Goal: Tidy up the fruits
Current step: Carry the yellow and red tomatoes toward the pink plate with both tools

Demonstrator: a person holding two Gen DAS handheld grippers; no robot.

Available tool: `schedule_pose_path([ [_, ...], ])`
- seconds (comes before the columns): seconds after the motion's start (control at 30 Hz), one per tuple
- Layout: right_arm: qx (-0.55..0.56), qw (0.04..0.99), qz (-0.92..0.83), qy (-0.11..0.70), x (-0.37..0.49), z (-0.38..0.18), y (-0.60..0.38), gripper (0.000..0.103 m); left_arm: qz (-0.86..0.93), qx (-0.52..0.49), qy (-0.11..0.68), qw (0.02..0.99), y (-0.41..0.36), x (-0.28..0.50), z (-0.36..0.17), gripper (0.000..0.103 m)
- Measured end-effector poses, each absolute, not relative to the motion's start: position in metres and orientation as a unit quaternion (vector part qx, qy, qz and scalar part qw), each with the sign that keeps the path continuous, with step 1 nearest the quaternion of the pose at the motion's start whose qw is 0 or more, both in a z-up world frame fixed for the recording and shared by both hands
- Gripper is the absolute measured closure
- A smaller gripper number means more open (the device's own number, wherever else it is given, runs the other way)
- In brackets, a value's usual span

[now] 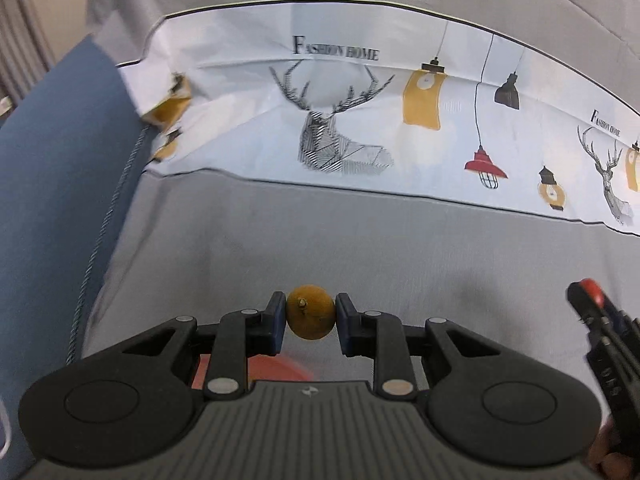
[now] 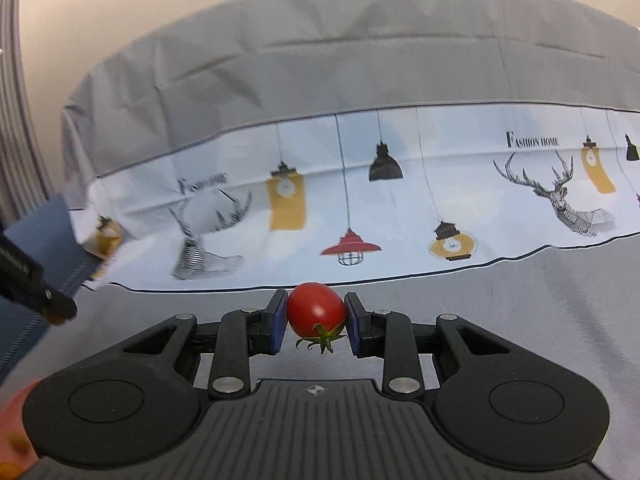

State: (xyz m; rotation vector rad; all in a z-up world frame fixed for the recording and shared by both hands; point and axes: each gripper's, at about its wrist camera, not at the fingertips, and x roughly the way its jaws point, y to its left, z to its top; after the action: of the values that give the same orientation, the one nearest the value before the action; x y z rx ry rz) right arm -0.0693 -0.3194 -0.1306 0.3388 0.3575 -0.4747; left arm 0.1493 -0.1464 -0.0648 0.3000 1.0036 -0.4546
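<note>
Left gripper (image 1: 311, 318) is clamped tight on a small yellow-orange fruit (image 1: 311, 317), both blue pads (image 1: 279, 326) pressing its sides, jaws only as far apart as the fruit is wide. Stem nub faces the cam. Fruit is up off the grey cloth (image 1: 280, 240), hanging above it, on the near side of the printed band (image 1: 400, 136) w/ the deer and lamps.

Right gripper (image 2: 316, 316), same story: closed on a cherry tomato (image 2: 317, 312), pads (image 2: 277, 322) squeezing left and right, green calyx pointing down toward the cam. Tomato sits right at the near edge of the printed band (image 2: 400, 208) in the right wrist view, clear of the grey cloth (image 2: 520, 300) below it.

In the left wrist view, the right gripper (image 1: 596, 312) pokes in at the far right edge w/ a bit of red tomato (image 1: 592, 290) at its tip, well to the side of the yellow fruit. Blurry there, can't read the pads. In the right wrist view, the left gripper (image 2: 56, 308) edges in from the left side, near the band's left end; blurred too, the fruit can't be made out.

Under the left gripper's body an orange-red thing (image 1: 276, 368) shows thru the gap, near side of the band; too hidden to say what it is. Blue fabric (image 1: 52, 160) lies left of the band's end. Orange shape (image 2: 16, 432) in the bottom left corner of the right wrist view, unclear what.
</note>
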Motion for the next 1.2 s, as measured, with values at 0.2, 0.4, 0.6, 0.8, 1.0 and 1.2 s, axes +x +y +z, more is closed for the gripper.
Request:
schedule_pose_path([
  [0.2, 0.177, 0.948, -0.201, 0.173, -0.091, -0.104, -0.274, 0.072, -0.187, 0.122, 0.464, 0.857, -0.086, 0.123, -0.037, 0.074],
  [0.4, 0.171, 0.958, -0.145, 0.181, -0.108, -0.081, -0.215, 0.072, -0.148, 0.107, 0.455, 0.872, -0.023, 0.093, -0.013, 0.074],
  [0.6, 0.155, 0.962, -0.082, 0.211, -0.131, -0.069, -0.156, 0.072, -0.134, 0.1, 0.465, 0.869, 0.026, 0.057, -0.003, 0.074],
  [0.8, 0.147, 0.958, -0.048, 0.239, -0.158, -0.065, -0.11, 0.072, -0.135, 0.101, 0.468, 0.867, 0.062, 0.015, 0.0, 0.074],
  [1.0, 0.119, 0.961, -0.044, 0.245, -0.18, -0.061, -0.083, 0.072, -0.149, 0.102, 0.474, 0.862, 0.084, -0.027, -0.006, 0.074],
  [1.2, 0.103, 0.968, -0.048, 0.225, -0.196, -0.049, -0.073, 0.072, -0.155, 0.097, 0.468, 0.865, 0.093, -0.056, -0.008, 0.074],
])
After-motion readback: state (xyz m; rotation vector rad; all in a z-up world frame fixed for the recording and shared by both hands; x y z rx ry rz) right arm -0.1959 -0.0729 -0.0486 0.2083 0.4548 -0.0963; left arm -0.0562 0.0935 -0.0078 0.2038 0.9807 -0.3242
